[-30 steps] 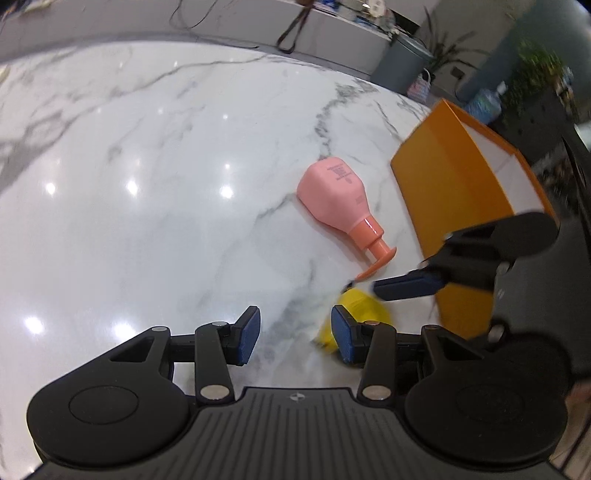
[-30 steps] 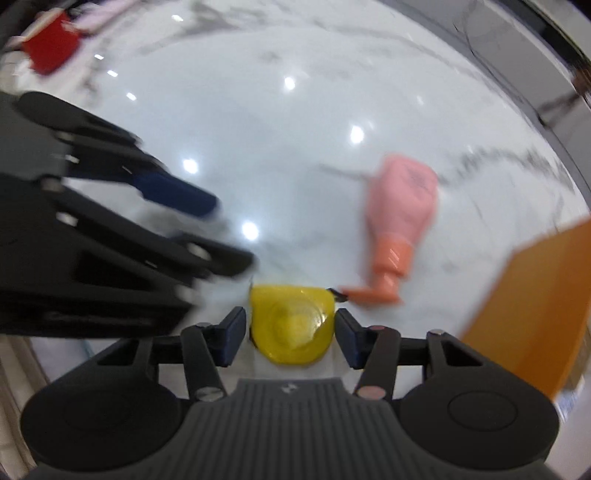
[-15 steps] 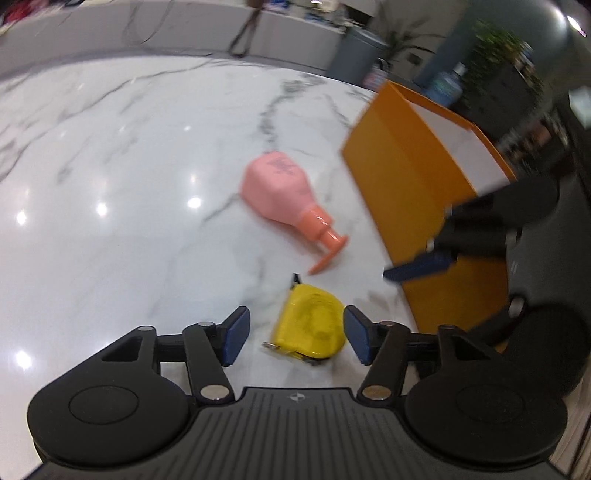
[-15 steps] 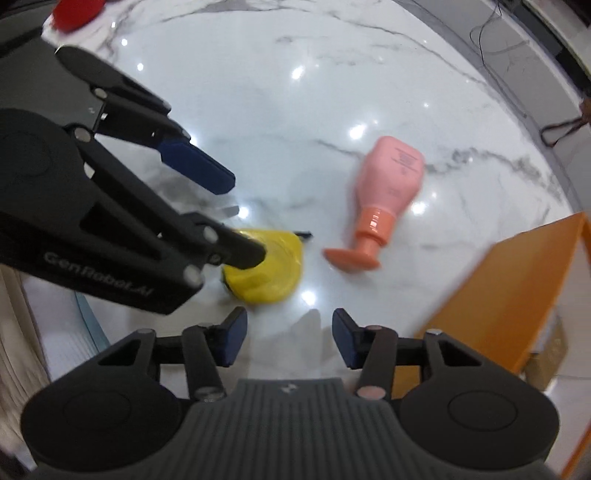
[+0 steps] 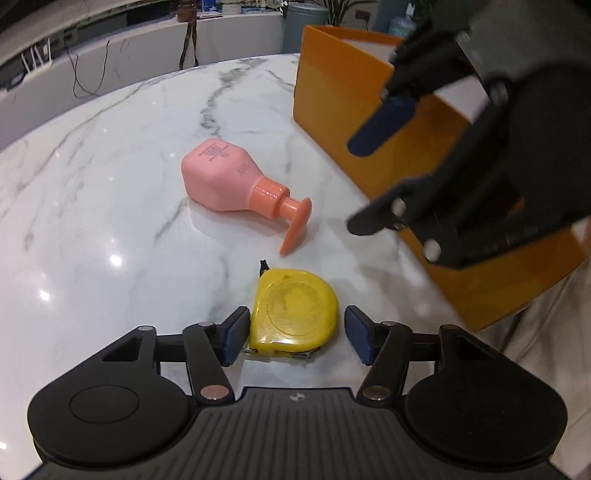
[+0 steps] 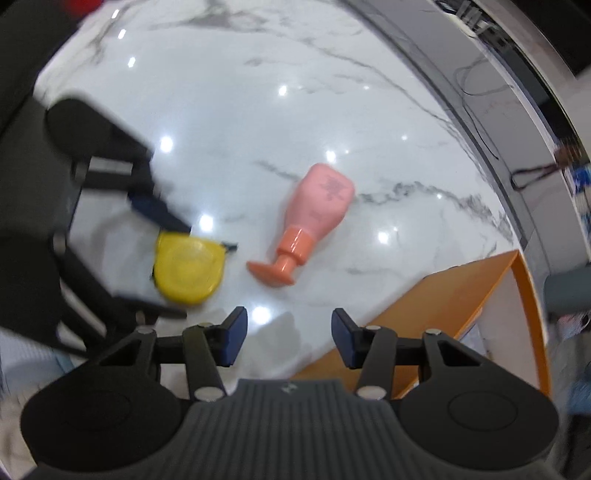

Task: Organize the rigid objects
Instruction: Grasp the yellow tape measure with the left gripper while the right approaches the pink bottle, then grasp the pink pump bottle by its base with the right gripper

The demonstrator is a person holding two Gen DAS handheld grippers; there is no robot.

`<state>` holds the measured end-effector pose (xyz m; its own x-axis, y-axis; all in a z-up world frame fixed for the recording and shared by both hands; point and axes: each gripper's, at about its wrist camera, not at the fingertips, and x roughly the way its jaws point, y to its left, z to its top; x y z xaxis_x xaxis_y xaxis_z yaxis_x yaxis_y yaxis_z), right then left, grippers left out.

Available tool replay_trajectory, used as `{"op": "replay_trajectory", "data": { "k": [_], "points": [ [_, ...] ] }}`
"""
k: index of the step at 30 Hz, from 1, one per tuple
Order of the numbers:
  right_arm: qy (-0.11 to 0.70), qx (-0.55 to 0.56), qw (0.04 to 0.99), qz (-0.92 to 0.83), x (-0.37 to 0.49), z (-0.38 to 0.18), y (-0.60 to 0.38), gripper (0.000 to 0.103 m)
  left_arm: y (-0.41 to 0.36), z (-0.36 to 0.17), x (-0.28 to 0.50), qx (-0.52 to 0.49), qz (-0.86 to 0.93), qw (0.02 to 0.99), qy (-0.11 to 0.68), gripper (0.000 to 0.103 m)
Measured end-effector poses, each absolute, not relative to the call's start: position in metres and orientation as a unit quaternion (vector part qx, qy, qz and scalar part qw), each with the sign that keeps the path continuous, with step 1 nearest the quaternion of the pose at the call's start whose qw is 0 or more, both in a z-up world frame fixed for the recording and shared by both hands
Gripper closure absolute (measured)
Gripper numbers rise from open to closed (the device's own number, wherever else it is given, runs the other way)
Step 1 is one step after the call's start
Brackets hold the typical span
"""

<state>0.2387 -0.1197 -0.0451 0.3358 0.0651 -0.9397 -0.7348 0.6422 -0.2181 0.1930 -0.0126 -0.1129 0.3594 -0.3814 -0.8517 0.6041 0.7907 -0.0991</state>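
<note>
A yellow tape measure [image 5: 293, 312] lies flat on the white marble table [image 5: 110, 184], between the open fingers of my left gripper [image 5: 293, 334]; the left pad is at its edge, the right pad stands apart. It also shows in the right wrist view [image 6: 188, 271]. A pink pump bottle [image 5: 229, 181] lies on its side beyond it, also in the right wrist view [image 6: 317, 210]. My right gripper [image 6: 288, 341] is open and empty, raised above the table near the orange box [image 6: 443, 314]. It shows in the left wrist view [image 5: 365, 184].
The orange open box [image 5: 369, 110] stands at the right, close to the table's edge. A red object [image 6: 79, 3] sits at the far corner. A counter with cables and a grey bin [image 5: 304, 22] lies beyond the table.
My right gripper let go of the tape measure and pulled back and up toward the box. My left gripper moved in around the tape measure, still open.
</note>
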Motion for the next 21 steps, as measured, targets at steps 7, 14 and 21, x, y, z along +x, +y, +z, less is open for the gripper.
{"op": "replay_trajectory", "data": {
  "k": [7, 14, 21],
  "points": [
    [0.523, -0.223, 0.787, 0.239, 0.256, -0.056, -0.117, 0.056, -0.007, -0.114, 0.199, 0.107, -0.279, 0.83, 0.47, 0.046],
    [0.565, -0.136, 0.791, 0.191, 0.283, -0.076, -0.118, 0.066, 0.02, -0.114, 0.221, 0.061, -0.201, 0.854, 0.477, 0.046],
    [0.59, -0.092, 0.783, 0.173, 0.29, -0.088, -0.122, 0.071, 0.02, -0.114, 0.224, 0.06, -0.199, 0.856, 0.473, 0.046]
  ]
}}
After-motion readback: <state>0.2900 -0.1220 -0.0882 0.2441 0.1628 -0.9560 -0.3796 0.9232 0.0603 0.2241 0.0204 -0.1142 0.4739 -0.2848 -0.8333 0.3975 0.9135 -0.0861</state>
